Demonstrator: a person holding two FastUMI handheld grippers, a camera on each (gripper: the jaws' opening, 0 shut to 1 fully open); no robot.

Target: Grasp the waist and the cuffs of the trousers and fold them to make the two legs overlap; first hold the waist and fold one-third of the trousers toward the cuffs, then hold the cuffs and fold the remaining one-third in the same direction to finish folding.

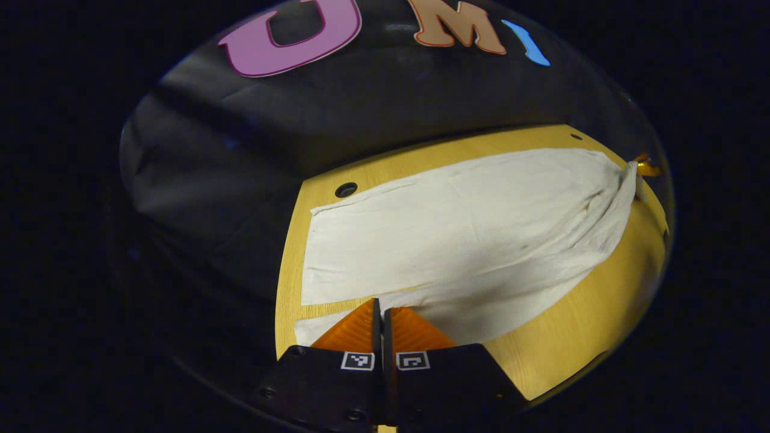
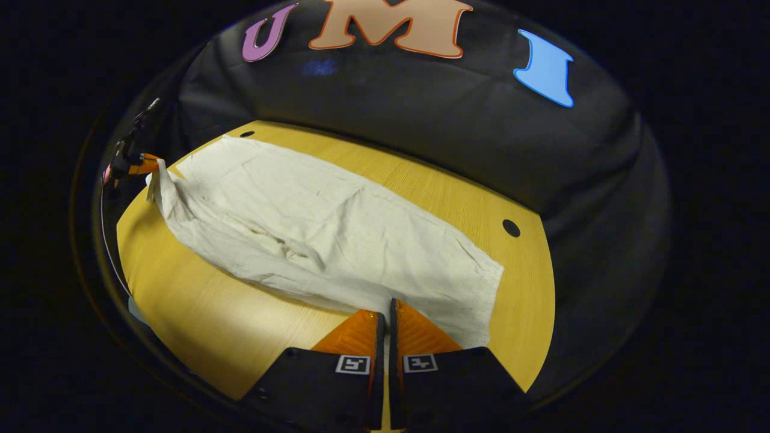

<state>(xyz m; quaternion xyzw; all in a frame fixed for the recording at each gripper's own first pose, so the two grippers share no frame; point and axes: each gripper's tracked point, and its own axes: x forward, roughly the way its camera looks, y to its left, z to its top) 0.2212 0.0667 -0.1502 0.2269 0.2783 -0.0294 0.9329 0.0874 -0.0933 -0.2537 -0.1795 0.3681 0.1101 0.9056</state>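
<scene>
Gripping one trousers, two tongs

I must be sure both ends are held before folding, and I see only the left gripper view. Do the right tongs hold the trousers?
Observer: Yes. In the right gripper view the right tongs are shut on the near edge of the trousers, close to their end.
Operator: Does my end lie flat on the table?
Observer: No. Seen from there, the corner in the left tongs looks raised off the table.
</scene>
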